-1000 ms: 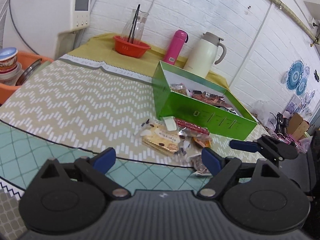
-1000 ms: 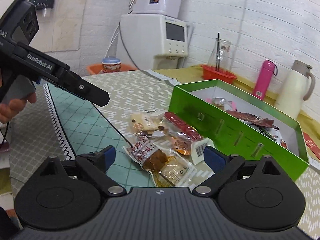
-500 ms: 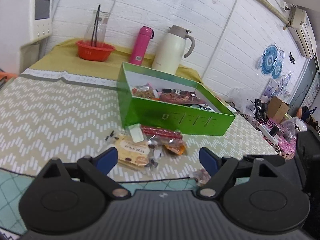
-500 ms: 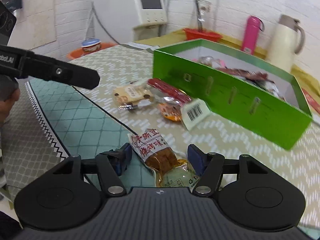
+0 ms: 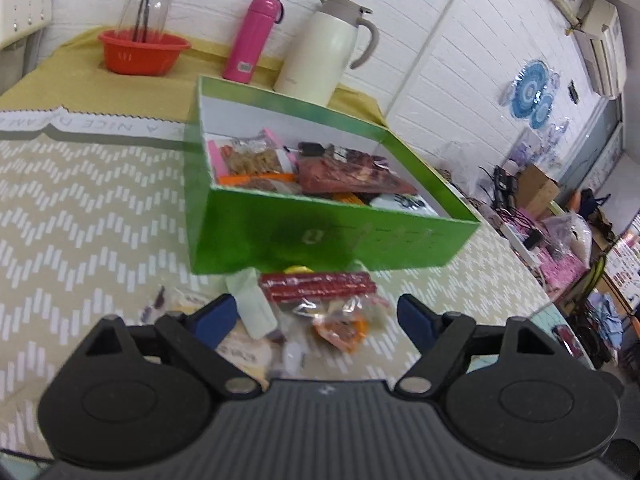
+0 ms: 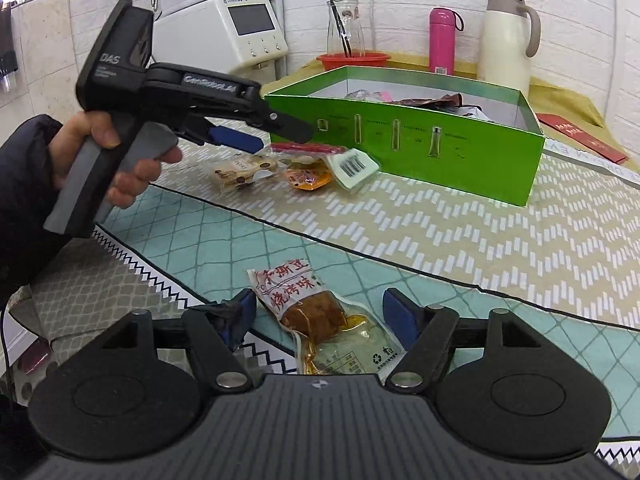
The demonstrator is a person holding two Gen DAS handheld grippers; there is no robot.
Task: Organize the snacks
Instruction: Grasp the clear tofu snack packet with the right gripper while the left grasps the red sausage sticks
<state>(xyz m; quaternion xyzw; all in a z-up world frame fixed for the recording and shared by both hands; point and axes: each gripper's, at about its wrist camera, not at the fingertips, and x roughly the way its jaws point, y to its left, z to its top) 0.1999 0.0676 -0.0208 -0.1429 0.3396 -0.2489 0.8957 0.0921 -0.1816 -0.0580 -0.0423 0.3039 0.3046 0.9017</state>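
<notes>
Glistening crinkly snack pouch (image 6: 320,312) — rigid green box (image 6: 420,140).

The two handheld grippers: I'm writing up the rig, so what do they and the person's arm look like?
The left gripper has a black body with white "DAS" and "GenRobot.AI" lettering, a grey pistol handle and blue finger pads. The right gripper shows a ribbed black housing, two round black discs, silver pivots and blue pads. The hand comes out of a dark padded sleeve.

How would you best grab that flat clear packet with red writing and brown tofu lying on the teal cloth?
Come from above along its long edges, closing on the thick brown middle of the clear tofu packet. It lies flat, and the right gripper already has open jaws either side of it.
</notes>
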